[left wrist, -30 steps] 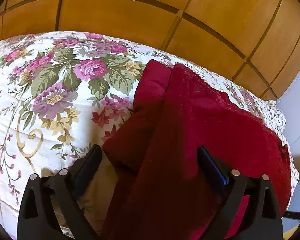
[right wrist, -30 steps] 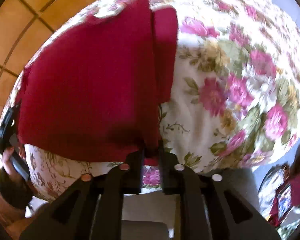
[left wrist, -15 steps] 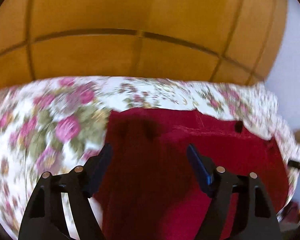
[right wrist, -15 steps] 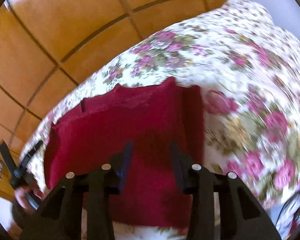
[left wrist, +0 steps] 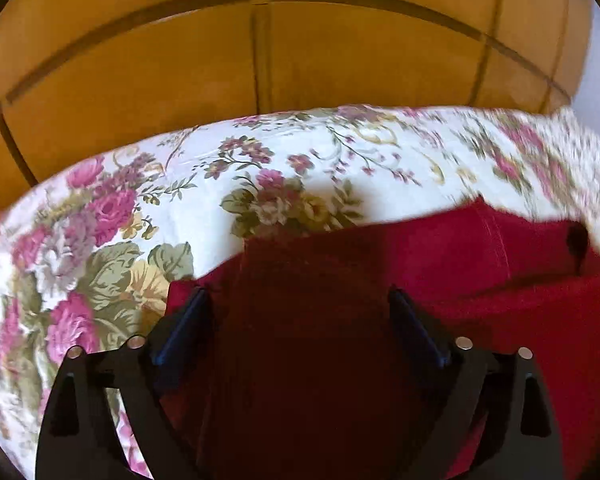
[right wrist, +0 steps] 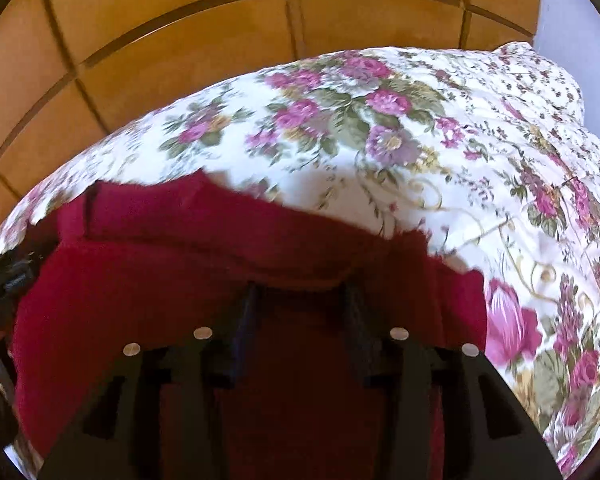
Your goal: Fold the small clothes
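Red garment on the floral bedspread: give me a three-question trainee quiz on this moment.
1. True or false: the red garment lies on a bare wooden table.
2. Which stands wider apart, the left gripper or the right gripper? A) left B) right
3. Fill in: behind the floral bedspread stands a panelled ____ surface.

Key: 1 false, it lies on the bedspread. 2 A. 3 wooden.

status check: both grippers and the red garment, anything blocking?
Left gripper open, jaws just widened, over the red garment. Right gripper open, jaws just been opening, cloth below, not pinched. Garment lies on floral bedspread. Nothing in the way.
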`<state>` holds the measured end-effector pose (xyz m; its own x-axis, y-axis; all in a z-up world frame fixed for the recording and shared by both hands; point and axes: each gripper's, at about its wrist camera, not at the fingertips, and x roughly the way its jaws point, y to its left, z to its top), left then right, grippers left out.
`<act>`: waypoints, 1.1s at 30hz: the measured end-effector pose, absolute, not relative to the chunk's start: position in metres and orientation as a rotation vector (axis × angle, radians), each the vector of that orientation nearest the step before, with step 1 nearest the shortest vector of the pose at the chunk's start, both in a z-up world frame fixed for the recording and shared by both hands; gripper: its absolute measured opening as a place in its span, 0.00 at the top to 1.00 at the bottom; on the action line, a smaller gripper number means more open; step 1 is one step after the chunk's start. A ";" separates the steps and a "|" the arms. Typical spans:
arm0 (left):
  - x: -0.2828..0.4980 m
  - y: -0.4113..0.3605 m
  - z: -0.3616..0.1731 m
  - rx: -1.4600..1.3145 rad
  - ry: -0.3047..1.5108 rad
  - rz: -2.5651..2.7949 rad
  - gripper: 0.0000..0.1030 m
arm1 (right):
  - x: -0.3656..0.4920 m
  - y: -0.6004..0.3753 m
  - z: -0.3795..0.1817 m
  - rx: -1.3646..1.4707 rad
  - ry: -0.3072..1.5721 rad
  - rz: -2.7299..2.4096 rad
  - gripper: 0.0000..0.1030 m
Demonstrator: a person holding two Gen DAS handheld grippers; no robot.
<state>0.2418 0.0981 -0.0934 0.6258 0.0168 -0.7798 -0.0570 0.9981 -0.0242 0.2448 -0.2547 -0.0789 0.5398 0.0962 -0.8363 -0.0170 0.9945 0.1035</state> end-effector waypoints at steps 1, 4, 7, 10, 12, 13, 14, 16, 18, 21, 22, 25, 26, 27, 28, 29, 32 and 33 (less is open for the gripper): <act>0.242 0.097 -0.094 -0.036 0.890 0.046 0.11 | 0.245 -0.253 -0.080 0.080 0.993 0.061 0.54; 0.237 0.094 -0.092 -0.015 0.865 0.057 0.11 | 0.244 -0.244 -0.080 0.012 0.973 0.045 0.52; 0.225 0.098 -0.087 -0.044 0.825 0.053 0.11 | 0.239 -0.244 -0.079 0.004 0.953 0.045 0.48; 0.203 0.104 -0.080 -0.074 0.774 0.069 0.10 | 0.235 -0.243 -0.078 -0.007 0.944 0.047 0.41; 0.183 0.113 -0.075 -0.117 0.745 0.102 0.10 | 0.235 -0.241 -0.077 -0.024 0.941 0.034 0.35; 0.174 0.119 -0.074 -0.147 0.734 0.107 0.10 | 0.235 -0.240 -0.077 -0.033 0.939 0.020 0.30; 0.166 0.122 -0.074 -0.172 0.729 0.110 0.10 | 0.235 -0.239 -0.077 -0.039 0.939 0.008 0.28; 0.148 0.127 -0.078 -0.201 0.729 0.115 0.10 | 0.235 -0.239 -0.078 -0.040 0.942 -0.020 0.19; 0.134 0.131 -0.081 -0.240 0.736 0.079 0.10 | 0.236 -0.241 -0.078 -0.023 0.947 -0.035 0.17; 0.122 0.140 -0.086 -0.301 0.758 0.086 0.10 | 0.235 -0.241 -0.078 -0.027 0.946 -0.044 0.15; 0.119 0.145 -0.091 -0.340 0.772 0.074 0.10 | 0.234 -0.241 -0.078 -0.028 0.944 -0.046 0.14; 0.116 0.155 -0.097 -0.422 0.778 0.048 0.10 | 0.232 -0.241 -0.078 -0.026 0.943 -0.052 0.10; 0.116 0.155 -0.097 -0.427 0.779 0.044 0.10 | 0.232 -0.241 -0.077 -0.024 0.943 -0.052 0.09; 0.117 0.154 -0.098 -0.425 0.784 0.041 0.08 | 0.231 -0.241 -0.077 -0.022 0.945 -0.052 0.08; 0.118 0.154 -0.099 -0.424 0.788 0.036 0.07 | 0.230 -0.242 -0.077 -0.020 0.947 -0.051 0.07; 0.118 0.153 -0.100 -0.424 0.794 0.028 0.05 | 0.230 -0.242 -0.076 -0.018 0.950 -0.050 0.07; 0.117 0.154 -0.102 -0.439 0.800 0.007 0.05 | 0.226 -0.243 -0.072 0.000 0.960 -0.041 0.02; 0.115 0.155 -0.103 -0.442 0.800 -0.005 0.05 | 0.224 -0.244 -0.070 0.004 0.966 -0.039 0.02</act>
<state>0.1150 0.1549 -0.1027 0.7016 -0.1689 -0.6922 -0.1610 0.9088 -0.3849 0.2236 -0.2437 -0.0698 0.5681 -0.0318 -0.8223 0.0354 0.9993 -0.0142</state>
